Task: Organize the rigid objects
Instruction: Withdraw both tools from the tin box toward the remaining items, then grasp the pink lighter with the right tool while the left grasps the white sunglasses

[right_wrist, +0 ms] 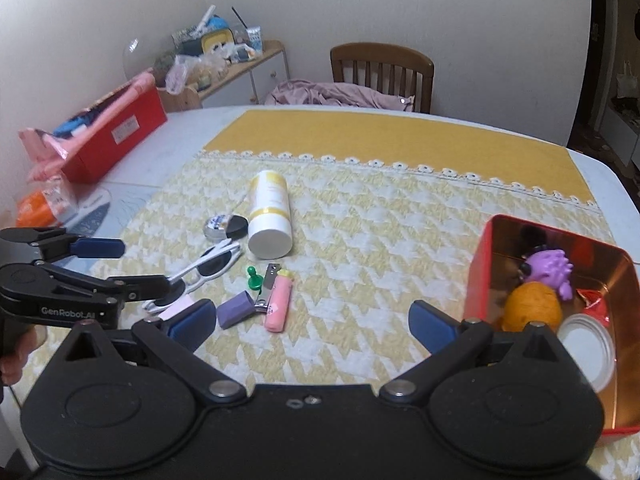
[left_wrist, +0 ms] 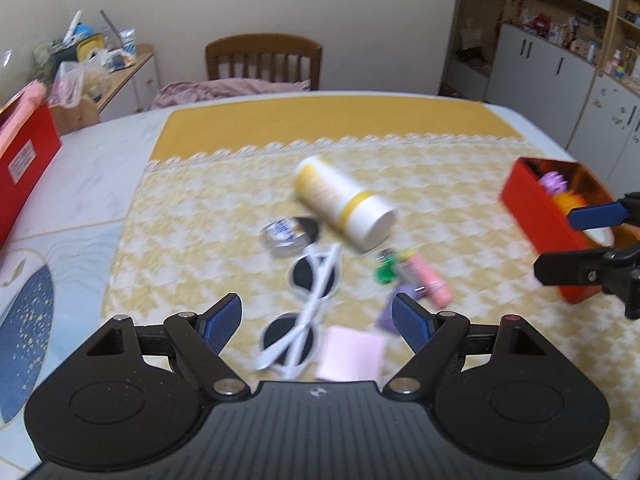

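Note:
Several small items lie on the yellow checked cloth (right_wrist: 360, 240): a white-and-yellow bottle (left_wrist: 344, 200) (right_wrist: 270, 216) on its side, a round tin (left_wrist: 286, 234) (right_wrist: 220, 226), white sunglasses (left_wrist: 308, 308) (right_wrist: 208, 266), a green pin (right_wrist: 254, 278), a nail clipper (right_wrist: 266, 288), a pink tube (left_wrist: 430, 282) (right_wrist: 278, 304), a purple eraser (right_wrist: 236, 310) and a pink note (left_wrist: 352, 354). My left gripper (left_wrist: 318, 320) (right_wrist: 132, 266) hangs open over the sunglasses. My right gripper (right_wrist: 314, 322) (left_wrist: 556, 242) is open and empty, just left of the small red box (right_wrist: 480, 280) (left_wrist: 532, 208).
The small red box holds a purple toy (right_wrist: 550, 272), an orange ball (right_wrist: 532, 306) and a white lid (right_wrist: 586, 352). A larger red box (left_wrist: 24, 160) (right_wrist: 120, 136) stands at the table's left. A wooden chair (left_wrist: 264, 60) stands behind the far edge.

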### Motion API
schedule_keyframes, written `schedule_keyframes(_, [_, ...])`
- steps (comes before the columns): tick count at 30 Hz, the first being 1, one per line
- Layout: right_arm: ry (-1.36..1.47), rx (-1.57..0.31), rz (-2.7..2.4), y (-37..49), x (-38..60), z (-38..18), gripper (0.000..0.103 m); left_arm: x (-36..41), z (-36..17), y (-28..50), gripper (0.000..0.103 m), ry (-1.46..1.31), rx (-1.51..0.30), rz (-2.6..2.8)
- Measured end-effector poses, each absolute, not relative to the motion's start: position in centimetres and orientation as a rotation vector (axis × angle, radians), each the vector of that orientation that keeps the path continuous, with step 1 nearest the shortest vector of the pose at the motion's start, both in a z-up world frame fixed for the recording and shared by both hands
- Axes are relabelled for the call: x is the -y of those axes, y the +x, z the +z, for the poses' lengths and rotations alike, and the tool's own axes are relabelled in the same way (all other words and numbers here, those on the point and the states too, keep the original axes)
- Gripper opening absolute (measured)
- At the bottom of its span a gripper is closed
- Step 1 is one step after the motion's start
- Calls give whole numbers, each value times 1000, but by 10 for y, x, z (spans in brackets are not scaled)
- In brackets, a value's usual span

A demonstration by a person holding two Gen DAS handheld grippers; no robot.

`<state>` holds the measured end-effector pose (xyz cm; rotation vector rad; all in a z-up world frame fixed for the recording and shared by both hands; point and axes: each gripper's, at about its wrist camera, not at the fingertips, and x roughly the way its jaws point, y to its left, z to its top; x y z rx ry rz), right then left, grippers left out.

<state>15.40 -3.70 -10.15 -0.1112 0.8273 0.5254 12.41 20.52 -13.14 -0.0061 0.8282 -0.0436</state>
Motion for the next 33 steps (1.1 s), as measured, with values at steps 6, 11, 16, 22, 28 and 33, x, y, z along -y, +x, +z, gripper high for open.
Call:
schedule_keyframes(6, [-134, -861, 502, 165, 12, -121, 98, -226, -157, 131, 82, -13, -866, -22])
schedule_keyframes(11, [-164, -880, 486, 174, -4, -133, 82, -229, -170, 136, 82, -2, -876, -32])
schedule_keyframes(16, [-178, -900, 464, 182, -11, -143, 75, -229, -176, 137, 82, 9, -861, -24])
schedule_keyframes(22, [-197, -924, 451, 190, -16, -152, 67, -234, -183, 140, 82, 7, -872, -14])
schedule_keyframes(28, [-218, -937, 455, 195, -22, -158, 58, -224, -186, 137, 82, 64, -857, -48])
schedule_keyframes(33, [-229, -928, 469, 198, -29, -159, 56, -214, -186, 137, 82, 101, -839, -82])
